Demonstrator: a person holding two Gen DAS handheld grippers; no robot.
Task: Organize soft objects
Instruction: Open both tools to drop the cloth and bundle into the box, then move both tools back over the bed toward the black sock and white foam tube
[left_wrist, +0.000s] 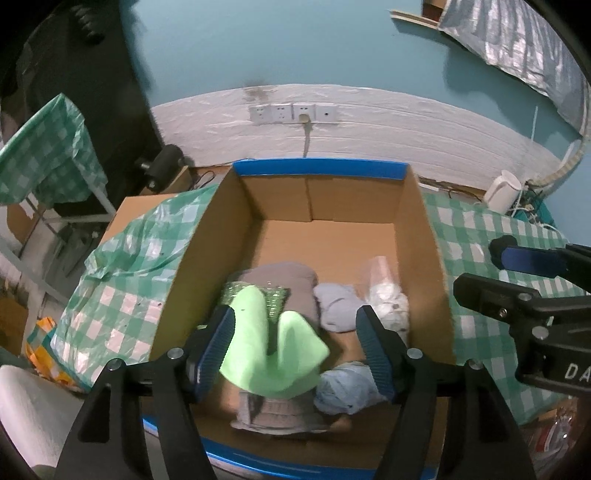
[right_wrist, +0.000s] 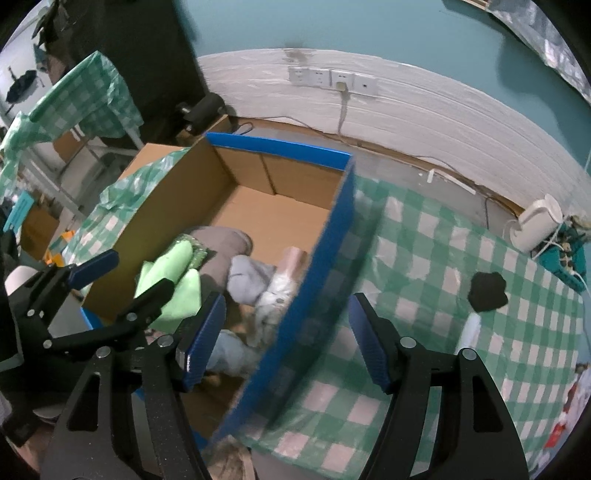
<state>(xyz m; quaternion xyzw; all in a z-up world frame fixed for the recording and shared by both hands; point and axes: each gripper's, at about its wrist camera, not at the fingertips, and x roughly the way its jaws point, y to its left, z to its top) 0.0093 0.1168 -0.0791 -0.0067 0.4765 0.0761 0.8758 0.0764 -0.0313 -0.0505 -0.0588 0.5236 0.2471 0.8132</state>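
An open cardboard box (left_wrist: 325, 206) with blue rims (right_wrist: 317, 258) stands on the checked table. My left gripper (left_wrist: 295, 347) is open above its near end, with a light green cloth (left_wrist: 273, 350) between its fingers, loose and blurred. Under it lie a grey folded cloth (left_wrist: 284, 280), a green sponge (left_wrist: 273, 295), a pale grey-blue sock bundle (left_wrist: 336, 306), a white bundle (left_wrist: 388, 302) and a light blue cloth (left_wrist: 347, 387). My right gripper (right_wrist: 288, 343) is open and empty, straddling the box's right wall. A black soft item (right_wrist: 487, 291) lies on the tablecloth to the right.
A green checked tablecloth (right_wrist: 424, 258) covers the table. A white kettle (right_wrist: 535, 229) and cables sit at the back right by the wall with sockets (left_wrist: 293, 112). A second covered table (left_wrist: 48, 155) stands at far left. Red-and-white packaging (right_wrist: 569, 417) lies at the right edge.
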